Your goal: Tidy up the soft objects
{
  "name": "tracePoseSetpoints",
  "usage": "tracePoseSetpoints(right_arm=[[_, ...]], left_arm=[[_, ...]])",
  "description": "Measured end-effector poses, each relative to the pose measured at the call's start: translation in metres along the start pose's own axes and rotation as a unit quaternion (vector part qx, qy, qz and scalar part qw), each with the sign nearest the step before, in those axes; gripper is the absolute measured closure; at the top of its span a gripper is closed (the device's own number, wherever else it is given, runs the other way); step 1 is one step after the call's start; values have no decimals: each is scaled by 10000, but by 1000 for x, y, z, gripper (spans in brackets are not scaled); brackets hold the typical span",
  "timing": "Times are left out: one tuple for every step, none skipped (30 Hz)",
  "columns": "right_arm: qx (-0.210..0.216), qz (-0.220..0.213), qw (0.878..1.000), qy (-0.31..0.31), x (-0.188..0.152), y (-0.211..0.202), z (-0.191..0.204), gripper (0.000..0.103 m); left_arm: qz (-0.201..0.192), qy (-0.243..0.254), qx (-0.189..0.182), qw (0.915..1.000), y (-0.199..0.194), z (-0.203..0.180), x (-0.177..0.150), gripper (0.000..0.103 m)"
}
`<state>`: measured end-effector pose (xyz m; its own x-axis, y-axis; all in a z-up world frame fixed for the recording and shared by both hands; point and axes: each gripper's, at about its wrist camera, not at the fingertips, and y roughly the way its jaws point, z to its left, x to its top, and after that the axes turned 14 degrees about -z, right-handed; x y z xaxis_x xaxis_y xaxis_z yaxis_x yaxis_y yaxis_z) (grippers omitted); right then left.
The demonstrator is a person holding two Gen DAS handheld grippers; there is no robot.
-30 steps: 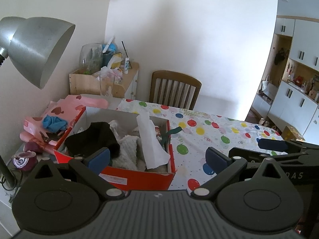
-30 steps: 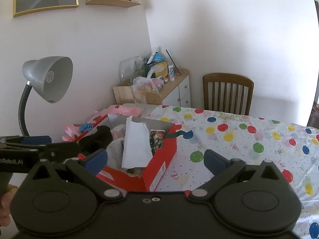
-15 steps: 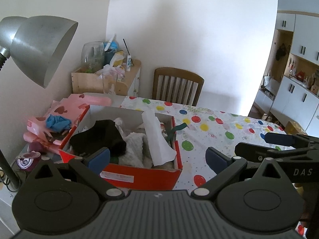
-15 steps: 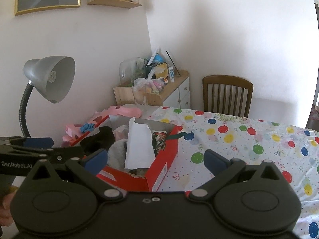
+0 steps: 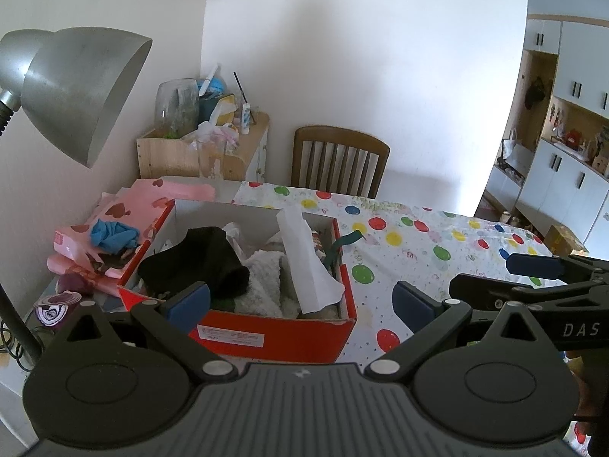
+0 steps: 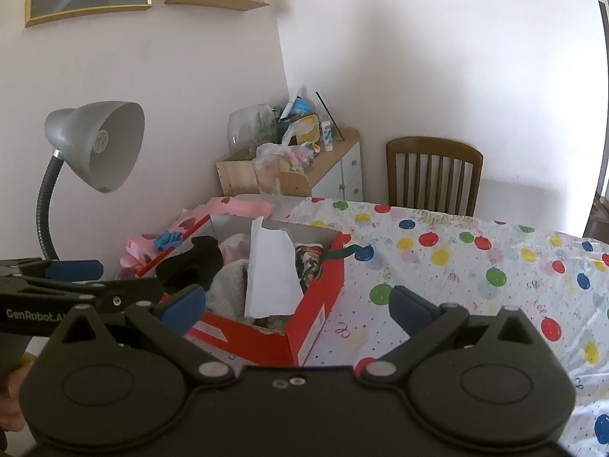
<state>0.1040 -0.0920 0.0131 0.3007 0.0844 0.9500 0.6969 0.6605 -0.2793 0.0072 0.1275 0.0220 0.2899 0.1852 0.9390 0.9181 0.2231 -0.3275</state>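
A red shoebox (image 5: 266,333) (image 6: 312,304) stands on the left part of the table. It holds a black cloth (image 5: 198,262) (image 6: 194,262), a white fluffy cloth (image 5: 262,285) (image 6: 228,285), a patterned cloth (image 6: 310,262) and a sheet of white paper (image 5: 304,262) (image 6: 270,270). A blue cloth (image 5: 112,234) (image 6: 167,239) lies on pink wrapping left of the box. My left gripper (image 5: 300,301) is open, held before and above the box's near wall. My right gripper (image 6: 297,301) is open too, hovering near the box's right corner. Both are empty.
A grey desk lamp (image 5: 76,87) (image 6: 99,144) leans over the left side. The tablecloth (image 5: 437,243) (image 6: 475,266) has coloured balloons. A wooden chair (image 5: 338,160) (image 6: 434,171) and a cluttered small cabinet (image 5: 205,152) (image 6: 304,167) stand behind the table. White cupboards (image 5: 563,175) line the right.
Both grippers have drawn back and risen slightly, so the shoebox sits a little farther away in both views. Their jaws stay open.
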Motion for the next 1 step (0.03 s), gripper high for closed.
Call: tracePoseSetpoints(right_arm=[[-15,8,10000,6,-1,0,0,0]], left_arm=[[10,10,-8,10000,1,0,0,0]])
